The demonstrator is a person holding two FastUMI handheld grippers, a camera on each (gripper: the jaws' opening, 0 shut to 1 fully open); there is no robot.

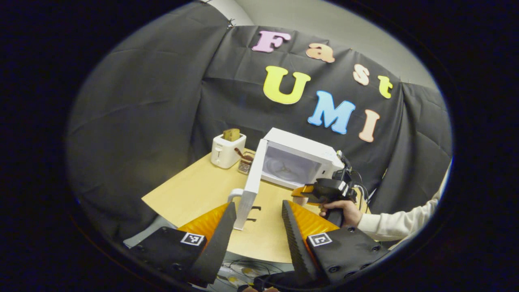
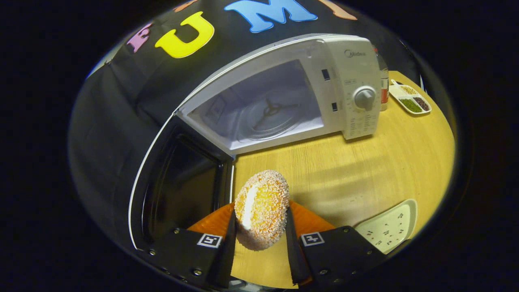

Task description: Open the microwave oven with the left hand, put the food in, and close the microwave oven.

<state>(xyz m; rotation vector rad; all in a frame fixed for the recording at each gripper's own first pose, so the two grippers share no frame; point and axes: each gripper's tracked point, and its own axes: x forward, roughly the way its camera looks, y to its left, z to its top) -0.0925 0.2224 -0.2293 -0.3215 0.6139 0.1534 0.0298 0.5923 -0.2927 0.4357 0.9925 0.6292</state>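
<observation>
The food is a round bun (image 2: 262,209) covered in crumbs. The right hand-held gripper (image 2: 259,227) is clamped on it, with one finger pressing each side. It hangs over the table (image 2: 365,170), just in front of the microwave oven (image 2: 284,93). The microwave's door (image 2: 178,186) is swung wide open, and the glass plate (image 2: 269,115) inside is bare. The left hand-held gripper (image 1: 257,227) has its fingers apart and holds nothing. Farther back on the table stand a white toaster (image 1: 226,151) and a tray of spices (image 2: 410,101). A pale dish (image 2: 389,227) lies near the right hand-held gripper.
</observation>
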